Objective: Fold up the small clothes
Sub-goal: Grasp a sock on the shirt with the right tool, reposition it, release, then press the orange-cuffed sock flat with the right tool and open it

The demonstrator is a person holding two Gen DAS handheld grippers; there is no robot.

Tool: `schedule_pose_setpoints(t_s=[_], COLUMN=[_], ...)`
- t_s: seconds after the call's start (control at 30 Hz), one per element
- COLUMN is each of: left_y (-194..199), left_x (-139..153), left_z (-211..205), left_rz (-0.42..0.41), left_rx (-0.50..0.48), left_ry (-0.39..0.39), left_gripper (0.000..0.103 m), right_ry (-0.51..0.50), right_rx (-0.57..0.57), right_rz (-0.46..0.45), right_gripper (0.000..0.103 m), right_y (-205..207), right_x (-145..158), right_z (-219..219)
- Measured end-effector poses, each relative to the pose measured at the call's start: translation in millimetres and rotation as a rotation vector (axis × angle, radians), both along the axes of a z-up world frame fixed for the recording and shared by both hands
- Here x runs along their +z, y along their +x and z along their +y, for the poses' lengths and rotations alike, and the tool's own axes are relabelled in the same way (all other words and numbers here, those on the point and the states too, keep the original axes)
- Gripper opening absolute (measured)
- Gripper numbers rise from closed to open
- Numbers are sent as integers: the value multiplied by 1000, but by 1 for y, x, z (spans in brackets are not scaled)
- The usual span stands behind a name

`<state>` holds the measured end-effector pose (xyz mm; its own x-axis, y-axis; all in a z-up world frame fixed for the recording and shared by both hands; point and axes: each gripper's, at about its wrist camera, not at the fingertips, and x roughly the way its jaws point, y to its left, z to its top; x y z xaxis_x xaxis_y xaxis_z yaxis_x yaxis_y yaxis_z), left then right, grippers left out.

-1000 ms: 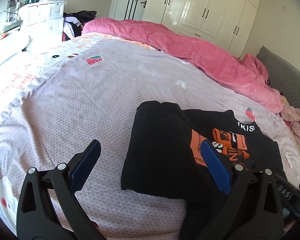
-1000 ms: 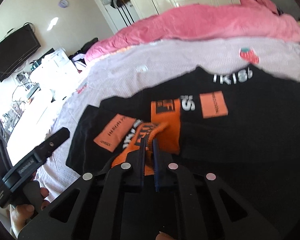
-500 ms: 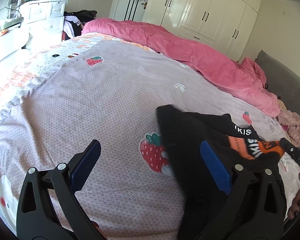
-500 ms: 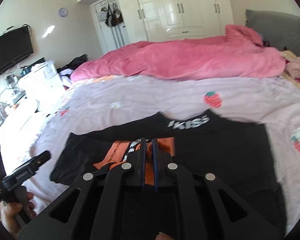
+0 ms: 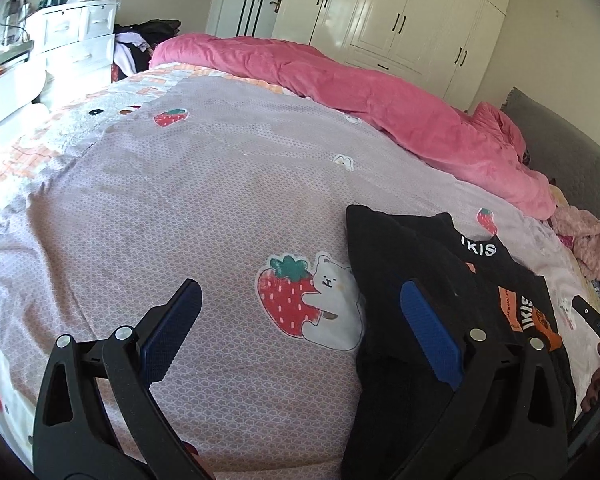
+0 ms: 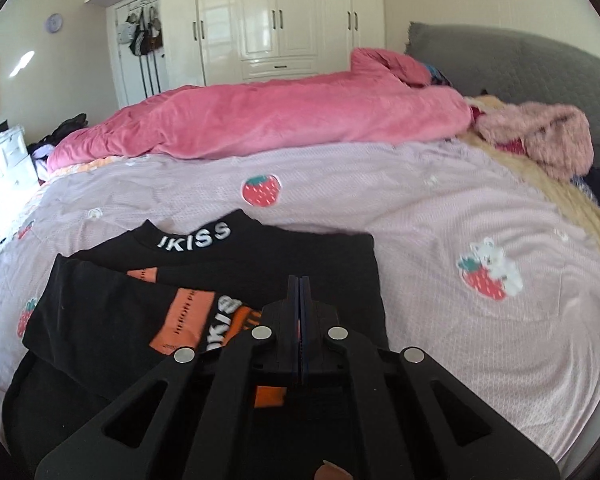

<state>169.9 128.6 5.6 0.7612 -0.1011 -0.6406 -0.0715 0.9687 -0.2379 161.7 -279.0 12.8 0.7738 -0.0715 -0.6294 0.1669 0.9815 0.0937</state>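
A black top [image 6: 260, 256] with a white "IKISS" collar and orange patches lies partly folded on the lilac strawberry bedsheet [image 6: 440, 208]. My right gripper [image 6: 299, 280] is shut above its near part, and orange cuff fabric [image 6: 268, 396] shows pinched between the pads. In the left wrist view the same top [image 5: 412, 256] lies at the lower right. My left gripper [image 5: 300, 286] stands open over the sheet. Its right finger [image 5: 428, 332] hangs over the top's left edge, with nothing held. A hand on the other gripper's handle shows at the right edge of that view.
A pink duvet [image 6: 280, 116] is bunched along the far side of the bed. Fluffy pink clothes [image 6: 540, 136] lie by the grey headboard [image 6: 520, 72]. White drawers [image 5: 76, 40] stand to the left, white wardrobes [image 6: 292, 20] behind. A strawberry-and-bear print [image 5: 308, 300] lies between the left fingers.
The right gripper has swung to the right, dragging the black top with it. The strawberry-and-bear print that the top covered now shows. The left gripper has stayed put and open.
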Motion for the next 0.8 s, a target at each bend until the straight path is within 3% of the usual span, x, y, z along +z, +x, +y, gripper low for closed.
schedule_pose_setpoints(t_s=[0.03, 0.17, 0.2, 0.47, 0.63, 0.8], left_y=[0, -1, -1, 7, 33, 47], left_x=[0, 2, 3, 4, 4, -24], left_z=[-3, -19, -24, -73, -111, -136], left_rz=[-1, -20, -27, -49, -16, 44], left_rx=[-7, -56, -70, -196, -302, -382], left_ry=[3, 15, 20, 91, 97, 113], left_gripper=[93, 93, 93, 93, 93, 93], right_ry=[17, 72, 81, 150, 177, 162], right_rx=[-2, 23, 27, 58, 79, 124], right_rz=[10, 57, 69, 192, 172, 156], right_gripper=[1, 32, 34, 34, 35, 20], right_y=[0, 1, 3, 26, 26, 24], right_x=[-2, -11, -13, -45, -52, -55], right_z=[-3, -5, -5, -5, -6, 3])
